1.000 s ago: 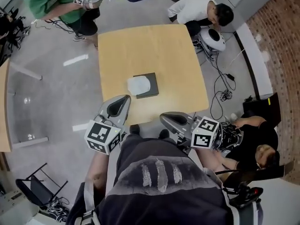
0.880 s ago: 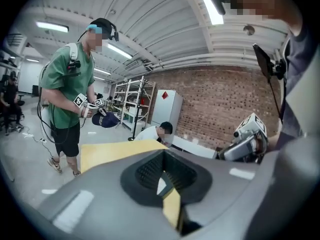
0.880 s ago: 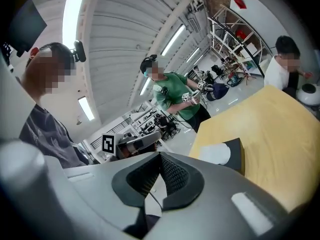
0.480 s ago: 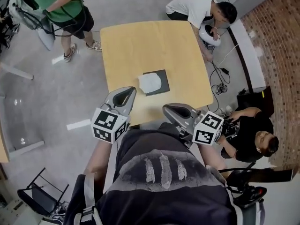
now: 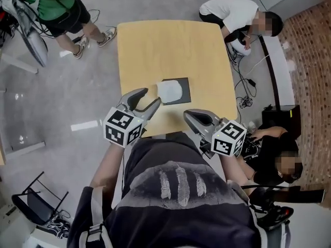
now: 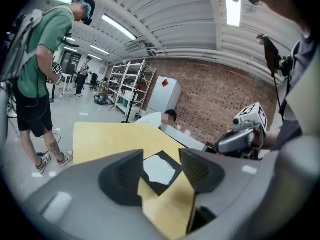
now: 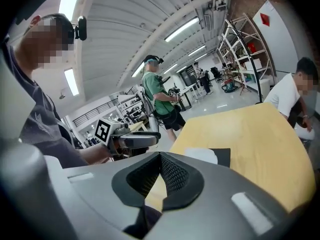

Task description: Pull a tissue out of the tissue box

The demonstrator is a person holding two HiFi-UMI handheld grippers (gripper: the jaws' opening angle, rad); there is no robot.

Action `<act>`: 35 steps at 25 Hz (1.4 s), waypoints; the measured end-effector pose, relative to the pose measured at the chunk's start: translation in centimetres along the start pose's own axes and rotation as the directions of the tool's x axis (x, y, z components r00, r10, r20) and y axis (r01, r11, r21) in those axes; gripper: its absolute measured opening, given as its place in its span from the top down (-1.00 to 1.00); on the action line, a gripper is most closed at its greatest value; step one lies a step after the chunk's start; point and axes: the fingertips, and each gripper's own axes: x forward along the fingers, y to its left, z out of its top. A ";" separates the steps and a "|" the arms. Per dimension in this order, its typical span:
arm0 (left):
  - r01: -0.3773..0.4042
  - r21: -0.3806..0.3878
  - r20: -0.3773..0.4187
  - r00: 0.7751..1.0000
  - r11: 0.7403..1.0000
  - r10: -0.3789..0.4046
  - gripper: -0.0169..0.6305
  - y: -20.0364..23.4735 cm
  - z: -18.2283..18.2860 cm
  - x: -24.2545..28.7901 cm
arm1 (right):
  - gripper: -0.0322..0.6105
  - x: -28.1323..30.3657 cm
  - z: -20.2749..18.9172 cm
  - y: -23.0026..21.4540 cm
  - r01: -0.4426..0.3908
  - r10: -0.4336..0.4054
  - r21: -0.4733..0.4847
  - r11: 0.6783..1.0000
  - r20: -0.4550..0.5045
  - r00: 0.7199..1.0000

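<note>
Ahead of my left claw (image 5: pixel 150 98), head view: tissue box (image 5: pixel 183 90) lies flat on the tabletop (image 5: pixel 170 45), with white tissue (image 5: pixel 168 92) showing at its top. Left claw is released, tips just beside the box's near left corner, nothing between them. Right claw (image 5: pixel 190 115) is clenched and empty, held back from the box's near right side.

Left gripper view: left claw (image 6: pixel 161 152) has its jaws apart. Tissue (image 6: pixel 158 170) and box (image 6: pixel 160 187) show through the gap, further ahead, not between the pads. Right claw (image 6: pixel 235 140) is off to that side.

Right gripper view: right claw (image 7: pixel 161 156) has its pads pressed together on nothing. Tissue (image 7: pixel 201 155) and box (image 7: pixel 223 157) are ahead, slightly right of the tips.

Handling, my guess: the tissue is light and soft and tears easily. Pinch the loose part sticking out at the middle of the top and pull straight up. The box looks light too and may ride up with it, so the right claw could pin it.

Versus earlier frames: left jaws were shut and have just been opening, with nothing in them. Both claws are now nearer the box.
</note>
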 end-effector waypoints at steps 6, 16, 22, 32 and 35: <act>-0.038 -0.073 -0.095 0.995 0.997 0.031 0.10 1.0 -1.3 3.5 | 0.91 1.1 -1.2 -5.2 0.032 -0.030 0.029 0.999 -0.067 0.997; -0.083 -0.241 -0.225 0.974 0.967 0.027 -0.08 2.7 -4.4 7.1 | 0.91 0.9 -3.3 -7.0 0.021 -0.013 0.060 0.998 -0.122 0.992; -0.076 -0.344 -0.266 0.964 0.936 -0.020 -0.03 3.2 -6.9 8.9 | 0.90 0.9 -4.0 -6.9 0.011 0.001 0.089 0.996 -0.130 0.992; -0.028 -0.427 -0.241 0.967 0.904 -0.084 0.56 2.3 -7.8 9.9 | 0.91 0.1 -4.8 -7.3 0.031 -0.017 0.099 0.995 -0.138 0.990; -0.031 -0.422 -0.228 0.971 0.906 -0.073 0.87 2.5 -7.5 9.6 | 0.91 0.2 -5.1 -7.0 0.032 -0.019 0.092 0.995 -0.145 0.989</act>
